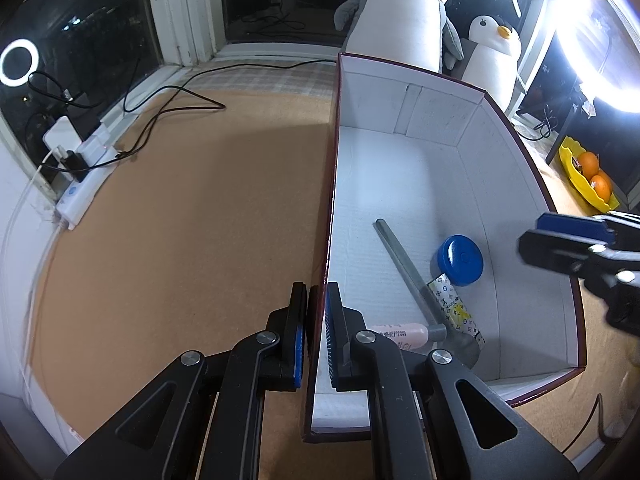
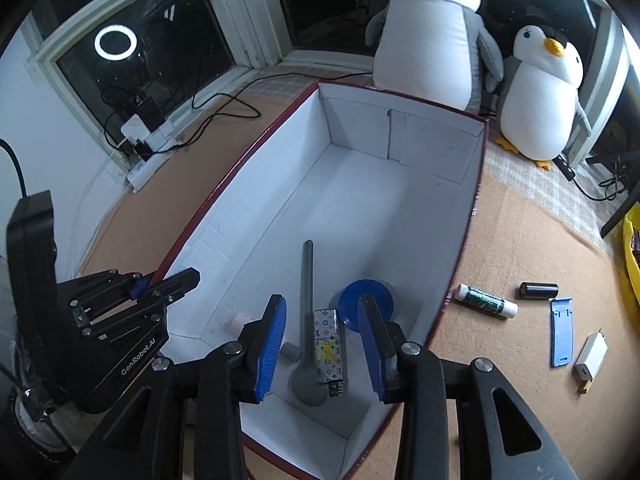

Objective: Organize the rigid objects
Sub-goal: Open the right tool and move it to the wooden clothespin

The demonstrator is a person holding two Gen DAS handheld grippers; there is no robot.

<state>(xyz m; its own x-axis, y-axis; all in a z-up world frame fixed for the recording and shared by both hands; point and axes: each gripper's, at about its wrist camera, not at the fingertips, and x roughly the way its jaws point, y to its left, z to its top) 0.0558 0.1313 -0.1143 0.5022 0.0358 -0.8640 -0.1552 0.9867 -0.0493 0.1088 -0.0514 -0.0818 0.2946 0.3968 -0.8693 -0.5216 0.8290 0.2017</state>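
Note:
A white-lined box [image 1: 400,168] [image 2: 360,200] stands on the brown mat. My left gripper [image 1: 316,292] [image 2: 168,284] is shut on the box's left wall near the front corner. Inside lie a grey metal spoon [image 1: 404,264] [image 2: 307,280], a blue round lid [image 1: 460,260] [image 2: 376,290], a patterned lighter [image 1: 456,308] [image 2: 329,344] and a pink tube [image 1: 400,334] [image 2: 240,322]. My right gripper [image 2: 322,304] [image 1: 530,234] hangs open over the box's near end, above the lighter, with nothing pressed between its pads.
On the mat right of the box lie a green-and-white stick [image 2: 486,300], a black cylinder [image 2: 538,291], a blue flat piece [image 2: 562,332] and a white charger [image 2: 591,356]. Two plush penguins [image 2: 432,40] stand behind. A power strip [image 1: 80,188] with cables lies left.

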